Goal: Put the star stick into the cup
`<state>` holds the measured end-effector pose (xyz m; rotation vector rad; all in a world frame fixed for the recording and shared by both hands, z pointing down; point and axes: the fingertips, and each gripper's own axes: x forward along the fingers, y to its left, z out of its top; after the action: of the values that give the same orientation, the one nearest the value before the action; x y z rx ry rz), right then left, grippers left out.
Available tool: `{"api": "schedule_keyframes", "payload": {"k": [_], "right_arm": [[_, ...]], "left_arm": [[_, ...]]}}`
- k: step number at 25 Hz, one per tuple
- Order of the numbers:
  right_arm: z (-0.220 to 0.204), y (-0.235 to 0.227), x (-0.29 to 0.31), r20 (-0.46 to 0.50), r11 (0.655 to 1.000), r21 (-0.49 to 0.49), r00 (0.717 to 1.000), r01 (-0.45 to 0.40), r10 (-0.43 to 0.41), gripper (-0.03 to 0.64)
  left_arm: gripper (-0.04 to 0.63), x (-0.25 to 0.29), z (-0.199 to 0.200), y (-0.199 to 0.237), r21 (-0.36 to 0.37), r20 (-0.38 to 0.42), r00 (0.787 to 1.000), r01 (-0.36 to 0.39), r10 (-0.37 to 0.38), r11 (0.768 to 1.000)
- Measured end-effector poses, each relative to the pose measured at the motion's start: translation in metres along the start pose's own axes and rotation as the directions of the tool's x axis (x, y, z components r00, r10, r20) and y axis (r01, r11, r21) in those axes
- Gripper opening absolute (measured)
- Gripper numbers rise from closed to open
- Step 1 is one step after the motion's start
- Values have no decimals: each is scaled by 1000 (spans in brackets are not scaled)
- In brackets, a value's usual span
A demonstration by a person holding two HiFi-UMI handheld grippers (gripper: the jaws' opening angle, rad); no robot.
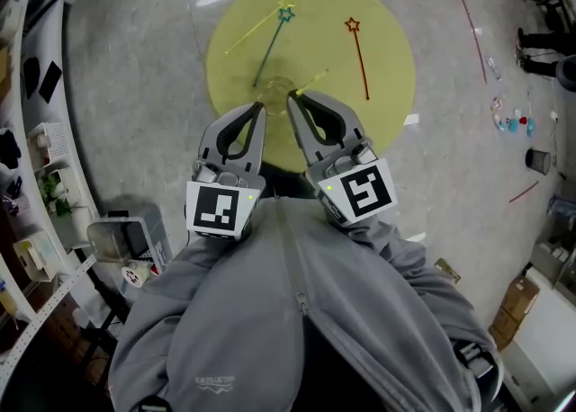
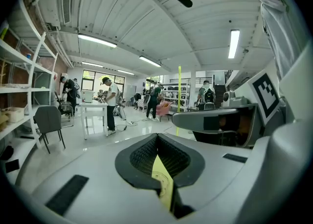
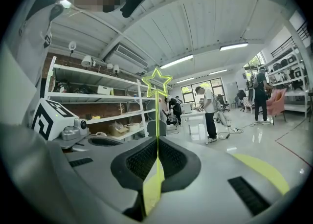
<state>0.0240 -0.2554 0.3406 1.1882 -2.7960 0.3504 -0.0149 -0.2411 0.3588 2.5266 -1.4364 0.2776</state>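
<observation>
A round yellow table (image 1: 378, 68) carries a clear cup (image 1: 274, 91) near its front edge. A teal star stick (image 1: 273, 46) leans away from the cup. On the tabletop lie a yellow star stick (image 1: 255, 26) and a red star stick (image 1: 359, 58). My right gripper (image 1: 293, 98) (image 3: 157, 140) is shut on another yellow star stick (image 3: 157, 110), whose star (image 3: 157, 82) stands above the jaws. My left gripper (image 1: 261, 108) (image 2: 157, 140) is shut, its tips at the cup's near left rim. Nothing shows between its jaws except the yellow table through the slit.
Shelving (image 1: 36, 185) runs along the left, with a grey bin (image 1: 121, 239) beside it. Small items (image 1: 511, 120) and a dark can (image 1: 538, 160) sit on the floor at right. People stand at a white desk (image 2: 95, 110) farther off.
</observation>
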Motion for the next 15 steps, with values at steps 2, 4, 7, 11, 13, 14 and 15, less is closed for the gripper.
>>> {"api": "schedule_keyframes", "payload": {"k": [2, 4, 7, 11, 13, 14, 15], "right_arm": [[-5, 0, 5, -3, 1000, 3, 1000, 11, -11, 34], [-10, 0, 8, -6, 1000, 6, 1000, 24, -24, 35], [-18, -2, 15, -2, 999, 8, 999, 36, -36, 35], [-29, -5, 24, 13, 999, 17, 999, 43, -43, 35], [-39, -7, 29, 2, 999, 17, 999, 45, -45, 35], [-43, -9, 32, 0, 999, 18, 999, 47, -47, 35], [-47, -11, 35, -1, 999, 18, 999, 49, -49, 35]], "left_arm": [[18, 0, -8, 4, -1, -8, 1000, 7, -7, 1000], [17, -1, -15, 7, -12, -9, 1000, 15, -15, 1000], [17, 1, -26, 11, -26, -13, 1000, 20, -21, 999], [17, 4, -42, 17, -34, -30, 999, 31, -32, 999], [17, 8, -52, 20, -25, -39, 998, 39, -40, 999], [18, 10, -57, 22, -19, -42, 998, 43, -44, 999], [17, 12, -63, 23, -12, -47, 998, 49, -49, 999]]}}
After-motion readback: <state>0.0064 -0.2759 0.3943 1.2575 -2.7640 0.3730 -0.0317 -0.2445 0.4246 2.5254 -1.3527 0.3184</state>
